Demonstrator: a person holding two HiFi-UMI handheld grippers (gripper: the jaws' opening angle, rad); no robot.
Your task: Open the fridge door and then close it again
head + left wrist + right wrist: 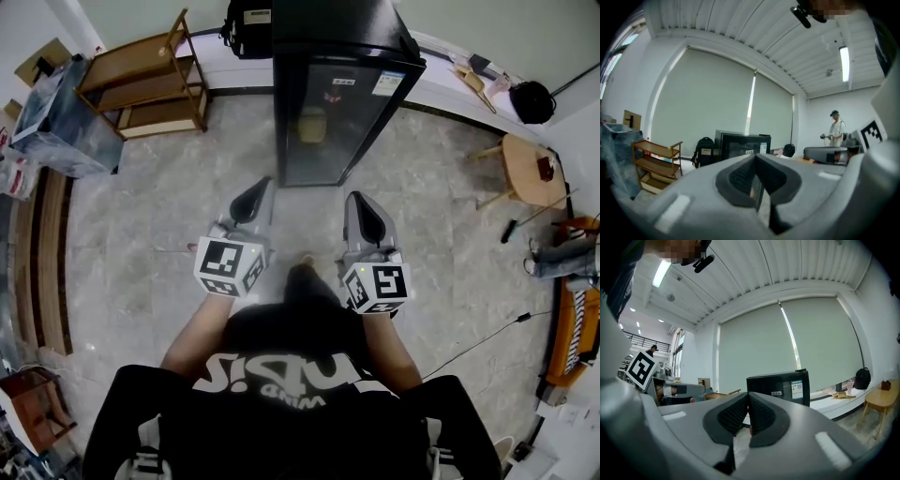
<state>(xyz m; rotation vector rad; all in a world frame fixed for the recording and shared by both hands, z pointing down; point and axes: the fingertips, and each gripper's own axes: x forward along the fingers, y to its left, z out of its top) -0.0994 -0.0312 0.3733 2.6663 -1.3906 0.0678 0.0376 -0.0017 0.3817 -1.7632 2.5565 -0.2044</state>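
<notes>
Facing the fridge [328, 112], a person held the left gripper [255, 195] and right gripper [364, 204] side by side, jaws pinched together on nothing; its door [319, 131] (straight ahead of both tips, well apart) sat closed, so opening and reclosing apparently both remained

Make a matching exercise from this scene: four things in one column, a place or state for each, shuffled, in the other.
1. fridge
2. shelf
3. table
4. left gripper

a. round, right of the fridge
b. black, door closed
c. jaws together, nothing held
d. wooden tiers, left of the fridge

Pairs: 1-b, 2-d, 3-a, 4-c
</notes>
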